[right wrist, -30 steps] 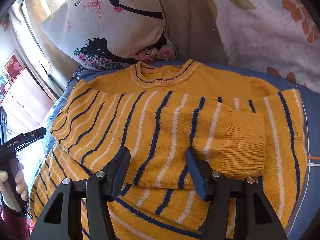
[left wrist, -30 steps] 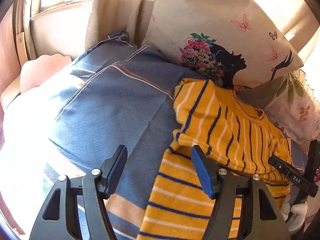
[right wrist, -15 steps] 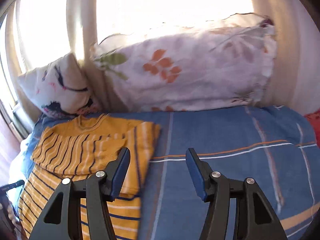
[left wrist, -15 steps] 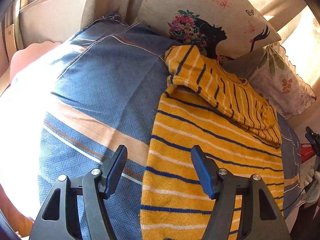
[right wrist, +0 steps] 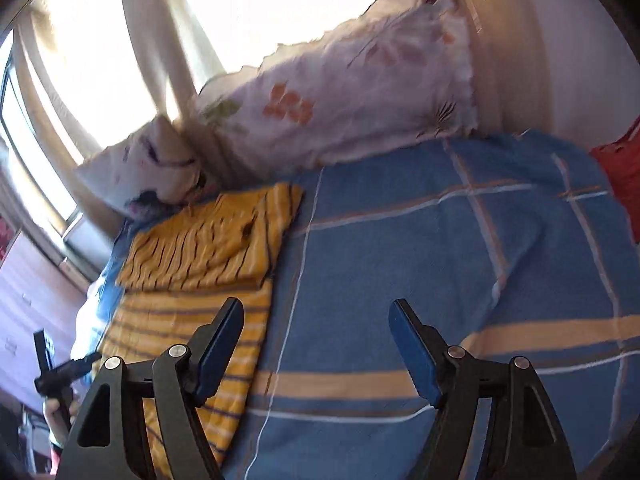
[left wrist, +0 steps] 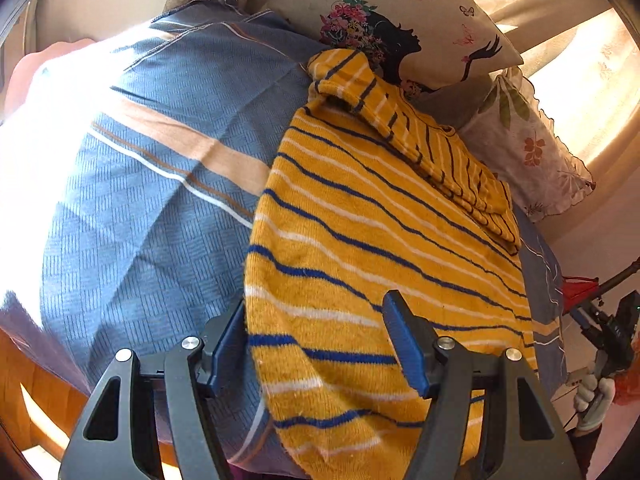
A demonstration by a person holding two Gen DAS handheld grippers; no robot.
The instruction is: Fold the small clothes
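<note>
A small yellow sweater [left wrist: 372, 240] with blue and white stripes lies flat on the blue checked bedsheet [left wrist: 140, 208], both sleeves folded across its chest near the collar. My left gripper [left wrist: 316, 344] is open, its jaws astride the sweater's lower left hem corner, the left jaw under the fabric edge. My right gripper [right wrist: 316, 348] is open and empty above the bedsheet [right wrist: 460, 264], to the right of the sweater's [right wrist: 208, 256] lower right edge. The right gripper also shows in the left wrist view [left wrist: 604, 332] at the far right.
A pillow with a woman's silhouette [left wrist: 404, 12] and a floral pillow [left wrist: 532, 148] stand at the head of the bed against curtains. A red item [right wrist: 620, 180] lies at the bed's right edge. The wooden bed frame [left wrist: 36, 396] shows at lower left.
Both grippers have pulled back from the folded sleeves toward the hem. The left gripper now straddles the lower left hem corner; the right has swung out to the sweater's right side.
</note>
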